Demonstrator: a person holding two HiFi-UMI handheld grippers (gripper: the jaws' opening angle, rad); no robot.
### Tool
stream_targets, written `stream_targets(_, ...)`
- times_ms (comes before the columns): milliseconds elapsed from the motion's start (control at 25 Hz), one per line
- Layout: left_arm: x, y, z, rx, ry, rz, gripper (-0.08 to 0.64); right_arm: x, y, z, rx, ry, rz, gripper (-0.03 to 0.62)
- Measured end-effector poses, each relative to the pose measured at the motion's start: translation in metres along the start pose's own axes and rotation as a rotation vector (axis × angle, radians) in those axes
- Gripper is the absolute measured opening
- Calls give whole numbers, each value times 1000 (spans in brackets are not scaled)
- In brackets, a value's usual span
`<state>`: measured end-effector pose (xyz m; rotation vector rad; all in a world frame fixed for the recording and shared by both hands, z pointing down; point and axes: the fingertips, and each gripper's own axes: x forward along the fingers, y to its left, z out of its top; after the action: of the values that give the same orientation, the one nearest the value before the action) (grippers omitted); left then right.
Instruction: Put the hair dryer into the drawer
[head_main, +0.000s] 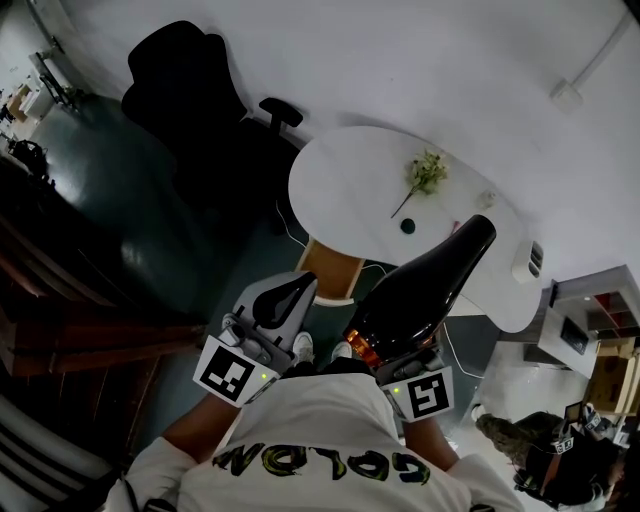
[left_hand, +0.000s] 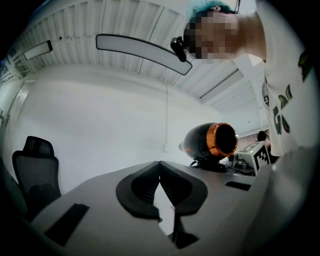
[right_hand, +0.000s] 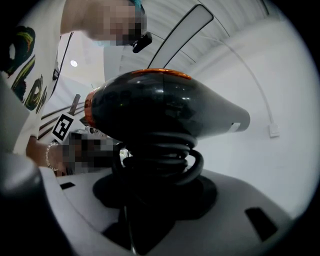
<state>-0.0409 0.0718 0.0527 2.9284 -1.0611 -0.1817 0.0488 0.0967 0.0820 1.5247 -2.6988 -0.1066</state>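
In the lower middle, the right gripper (right_hand: 150, 197) is clamping its fingers on the black hair dryer (head_main: 430, 285). The left gripper (left_hand: 160, 166) beside it is holding its fingers together.

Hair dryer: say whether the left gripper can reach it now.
Probably yes: the hair dryer, held in the right gripper, is beside the empty left gripper, nothing between; the left jaws would need opening.
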Motion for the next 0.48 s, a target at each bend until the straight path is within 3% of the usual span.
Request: stream_targets(480, 43, 3, -18, -26, 13, 6, 12, 8, -37, -31, -5, 89, 68, 230)
